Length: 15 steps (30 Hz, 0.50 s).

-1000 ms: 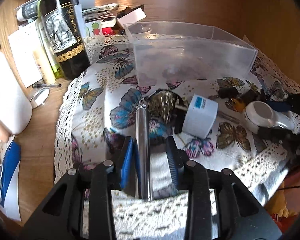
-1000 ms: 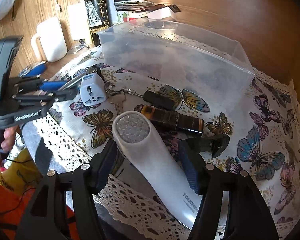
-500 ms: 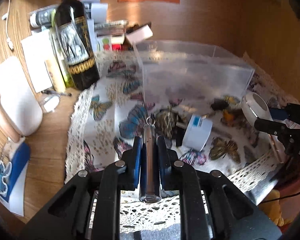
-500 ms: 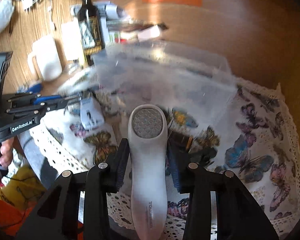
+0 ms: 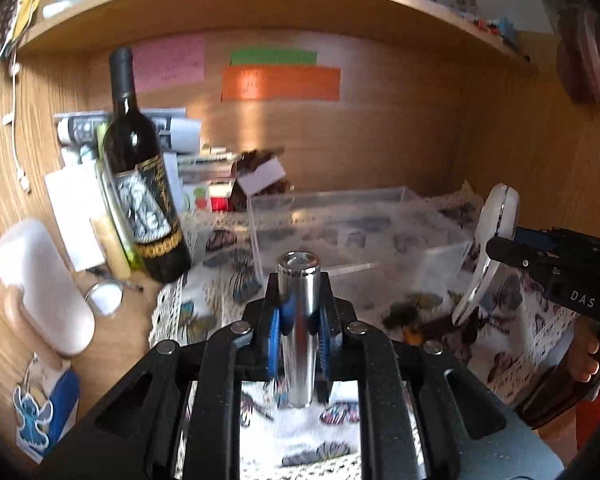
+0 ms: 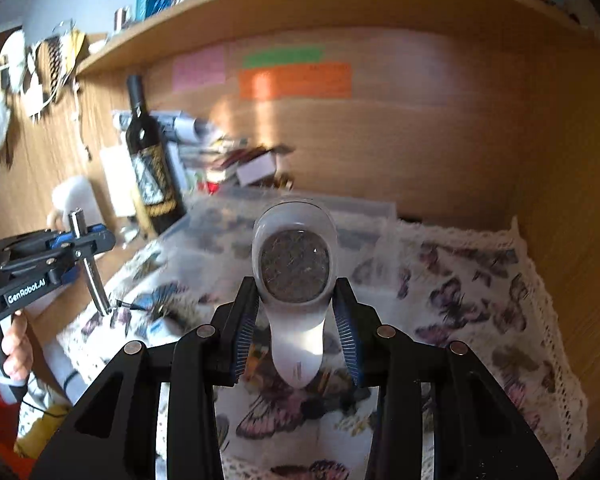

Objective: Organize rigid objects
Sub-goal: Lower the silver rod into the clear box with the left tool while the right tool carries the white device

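Left hand-held gripper (image 5: 299, 328) clamped on a metal cylinder (image 5: 298, 320), upright at lower centre of frame. Right hand-held gripper (image 6: 296, 320) closed on a white lint remover (image 6: 296, 276), mesh head up, at frame centre. Beyond both, clear plastic bin (image 5: 352, 232) on butterfly cloth (image 6: 460, 280). Wine bottle (image 5: 140, 176) standing at upper left.

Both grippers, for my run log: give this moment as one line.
left gripper: shut on metal cylinder | right gripper: shut on white handheld device | both above cloth, clear box ahead
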Available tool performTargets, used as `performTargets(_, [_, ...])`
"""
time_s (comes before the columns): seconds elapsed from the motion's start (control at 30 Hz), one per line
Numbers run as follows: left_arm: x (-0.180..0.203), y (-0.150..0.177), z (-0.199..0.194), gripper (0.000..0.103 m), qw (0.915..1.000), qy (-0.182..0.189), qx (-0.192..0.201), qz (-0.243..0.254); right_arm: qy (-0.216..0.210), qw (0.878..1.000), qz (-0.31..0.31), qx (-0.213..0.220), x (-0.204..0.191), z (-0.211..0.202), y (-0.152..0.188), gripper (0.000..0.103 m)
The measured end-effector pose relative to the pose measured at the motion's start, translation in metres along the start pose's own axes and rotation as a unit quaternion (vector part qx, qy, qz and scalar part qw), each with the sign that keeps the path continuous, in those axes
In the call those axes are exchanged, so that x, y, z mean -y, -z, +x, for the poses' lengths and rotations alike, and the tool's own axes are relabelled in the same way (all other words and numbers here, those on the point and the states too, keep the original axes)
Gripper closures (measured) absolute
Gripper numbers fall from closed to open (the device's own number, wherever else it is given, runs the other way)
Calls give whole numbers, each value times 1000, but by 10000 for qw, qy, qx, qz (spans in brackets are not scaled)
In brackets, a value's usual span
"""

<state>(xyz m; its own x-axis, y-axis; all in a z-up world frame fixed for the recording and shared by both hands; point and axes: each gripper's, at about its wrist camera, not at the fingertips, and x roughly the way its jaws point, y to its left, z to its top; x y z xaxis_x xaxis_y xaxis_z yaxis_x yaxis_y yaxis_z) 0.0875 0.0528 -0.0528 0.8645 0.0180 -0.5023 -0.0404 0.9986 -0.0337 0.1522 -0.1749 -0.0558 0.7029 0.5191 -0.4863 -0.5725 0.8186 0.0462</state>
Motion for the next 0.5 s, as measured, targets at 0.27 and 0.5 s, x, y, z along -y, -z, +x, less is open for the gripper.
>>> performTargets(0.27, [-2, -31, 3, 88, 9997, 174, 162, -2, 88, 9995, 25, 305, 7, 0, -29, 68])
performTargets(0.5, [-6, -65, 2, 88, 9989, 194, 430, 2, 143, 9982, -16, 574, 10, 5, -59, 68])
